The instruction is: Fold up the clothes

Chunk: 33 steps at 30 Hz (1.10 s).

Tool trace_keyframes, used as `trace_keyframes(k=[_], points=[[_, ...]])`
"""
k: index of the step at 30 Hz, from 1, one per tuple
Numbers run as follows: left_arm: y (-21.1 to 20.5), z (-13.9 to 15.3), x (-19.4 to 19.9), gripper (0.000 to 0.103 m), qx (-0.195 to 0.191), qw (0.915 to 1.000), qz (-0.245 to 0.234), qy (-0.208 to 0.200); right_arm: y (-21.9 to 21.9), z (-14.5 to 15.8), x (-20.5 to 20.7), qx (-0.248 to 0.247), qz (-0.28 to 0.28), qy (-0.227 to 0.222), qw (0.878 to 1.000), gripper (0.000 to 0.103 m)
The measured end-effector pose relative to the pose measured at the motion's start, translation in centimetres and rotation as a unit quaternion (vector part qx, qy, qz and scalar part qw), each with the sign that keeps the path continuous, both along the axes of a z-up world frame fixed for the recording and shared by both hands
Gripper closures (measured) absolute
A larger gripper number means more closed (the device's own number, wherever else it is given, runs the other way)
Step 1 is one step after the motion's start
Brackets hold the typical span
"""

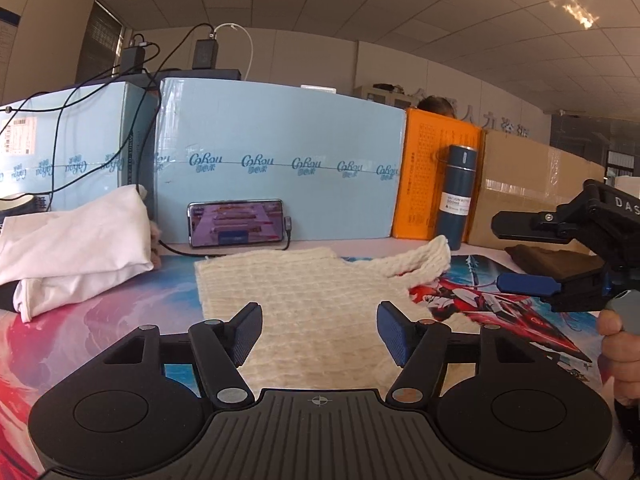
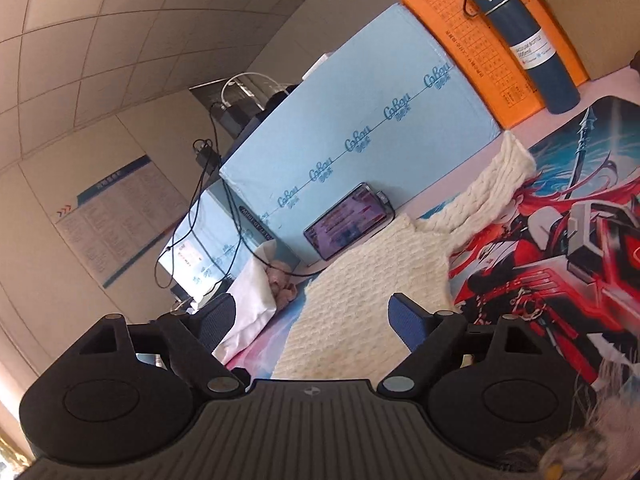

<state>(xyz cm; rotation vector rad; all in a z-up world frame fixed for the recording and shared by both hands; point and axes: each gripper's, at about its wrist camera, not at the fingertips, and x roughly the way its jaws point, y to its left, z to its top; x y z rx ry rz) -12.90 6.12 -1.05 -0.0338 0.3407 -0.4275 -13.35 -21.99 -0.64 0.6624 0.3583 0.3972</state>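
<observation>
The cream sweater (image 1: 304, 300) lies flat on the mat (image 1: 100, 320), one sleeve (image 1: 420, 264) out toward the bottle (image 1: 458, 196), spread ready for folding. Both the left gripper (image 1: 319, 330) and the right gripper (image 2: 312, 320) hover over it with jaws wide apart and empty, probably poised to pinch an edge.

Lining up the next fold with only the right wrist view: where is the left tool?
Observer: The left tool is open and empty, with the near part of the sweater showing between its fingers.
Operator: How does my right tool look from outside?
Observer: The right tool is open and holds nothing. It sits to the right of the sleeve, clear of the knit.
Operator: Anything behind it?
Observer: A folded brown cloth lies on the mat just beyond it.
</observation>
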Motion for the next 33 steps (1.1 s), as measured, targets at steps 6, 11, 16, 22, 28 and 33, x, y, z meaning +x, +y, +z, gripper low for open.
trace_keyframes(k=[6, 11, 16, 22, 28, 33], points=[[-4.3, -1.6, 0.8, 0.027, 0.059, 0.9943, -0.073, 0.050, -1.1, -3.3, 2.6, 0.032, 0.013, 0.032, 0.999, 0.020], [-4.3, -2.1, 2.1, 0.027, 0.104, 0.9923, -0.016, 0.067, -1.4, -4.1, 2.8, 0.055, 0.038, 0.029, 0.997, 0.019], [-2.7, -2.4, 2.0, 0.024, 0.107, 0.9911, -0.001, 0.080, -1.3, -4.2, 2.9, 0.067, 0.061, 0.030, 0.995, 0.019], [-1.6, -2.3, 1.5, 0.021, 0.099, 0.9919, -0.004, 0.080, 0.4, -4.3, 3.6, 0.027, 0.112, 0.057, 0.992, 0.016], [-1.3, 0.1, -0.3, 0.016, 0.046, 0.9974, -0.055, 0.008, 0.7, -4.7, 3.8, 0.025, 0.119, 0.068, 0.990, 0.016], [-3.4, -0.7, 2.1, 0.015, 0.112, 0.9933, -0.027, 0.010, -0.1, -4.8, 4.0, 0.055, 0.109, 0.070, 0.990, 0.016]])
